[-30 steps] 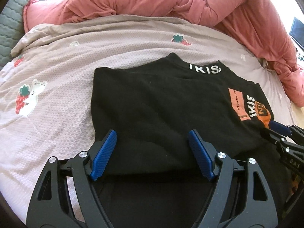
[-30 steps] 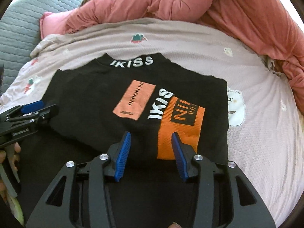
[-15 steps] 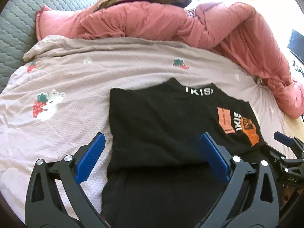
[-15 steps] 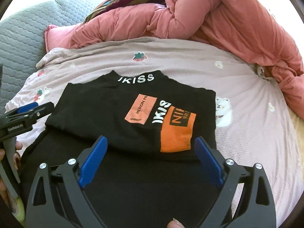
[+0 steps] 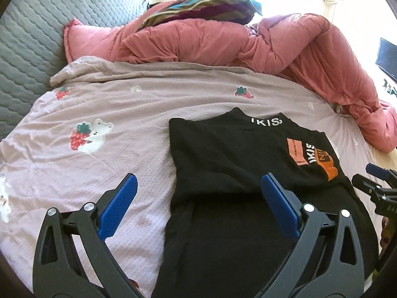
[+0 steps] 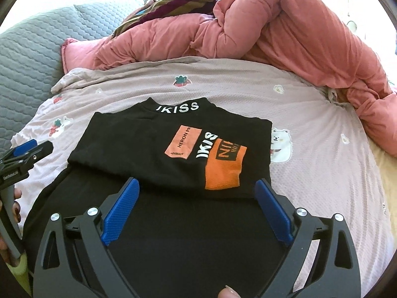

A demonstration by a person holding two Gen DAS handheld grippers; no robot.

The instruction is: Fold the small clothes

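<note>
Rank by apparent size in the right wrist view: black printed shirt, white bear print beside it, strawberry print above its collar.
1. Black printed shirt
2. White bear print
3. Strawberry print, though it lies farther away.

One black printed cotton T-shirt (image 6: pixel 158 149), folded; one pink quilted duvet (image 6: pixel 285 32), far; one mauve bedsheet with bear-and-strawberry prints (image 5: pixel 148 114); one striped multicoloured cloth (image 5: pixel 211 7); two black hand-held grippers with blue pads, left hand-held gripper (image 5: pixel 198 207) and right hand-held gripper (image 6: pixel 197 209).

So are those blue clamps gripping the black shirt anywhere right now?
No. Both the left hand-held gripper and right hand-held gripper are open above the black shirt.
</note>
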